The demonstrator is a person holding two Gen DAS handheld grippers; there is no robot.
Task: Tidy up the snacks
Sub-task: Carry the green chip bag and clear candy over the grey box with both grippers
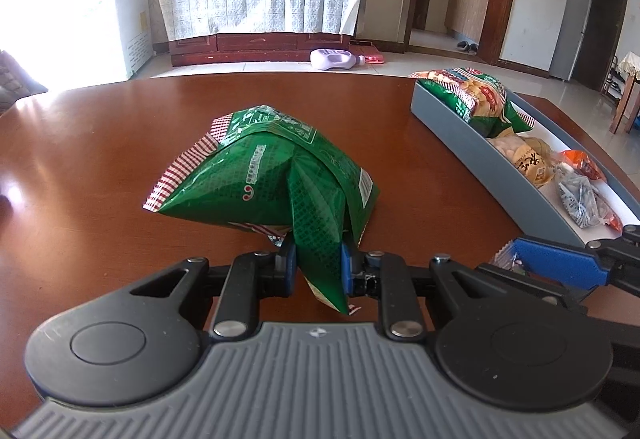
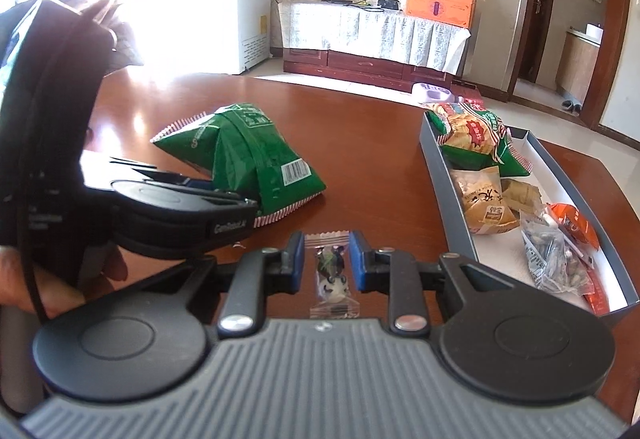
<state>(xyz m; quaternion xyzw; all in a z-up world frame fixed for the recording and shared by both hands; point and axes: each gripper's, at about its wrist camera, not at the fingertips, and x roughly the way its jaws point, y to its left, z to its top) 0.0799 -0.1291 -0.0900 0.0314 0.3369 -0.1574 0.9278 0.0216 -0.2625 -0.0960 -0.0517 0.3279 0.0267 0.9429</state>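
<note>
A large green snack bag point(image 1: 272, 175) with red-checked edges is lifted at its near end, where my left gripper point(image 1: 318, 263) is shut on a fold of it. The right wrist view shows the same green bag point(image 2: 256, 151) with the left gripper point(image 2: 230, 189) at its near left corner and a hand behind it. My right gripper point(image 2: 326, 259) is shut on a small clear candy packet point(image 2: 330, 271), held between the blue pads just above the table. In the left wrist view the right gripper point(image 1: 516, 259) sits at the lower right, the packet's crimped edge poking out.
A long grey tray point(image 1: 480, 147) point(image 2: 440, 183) lies on the right of the brown table point(image 1: 100, 159), holding a green-yellow bag point(image 2: 472, 135), beige packs point(image 2: 484, 199), a seed packet point(image 2: 552, 259) and orange packs. Beyond the table are a cabinet, an orange box and a white freezer.
</note>
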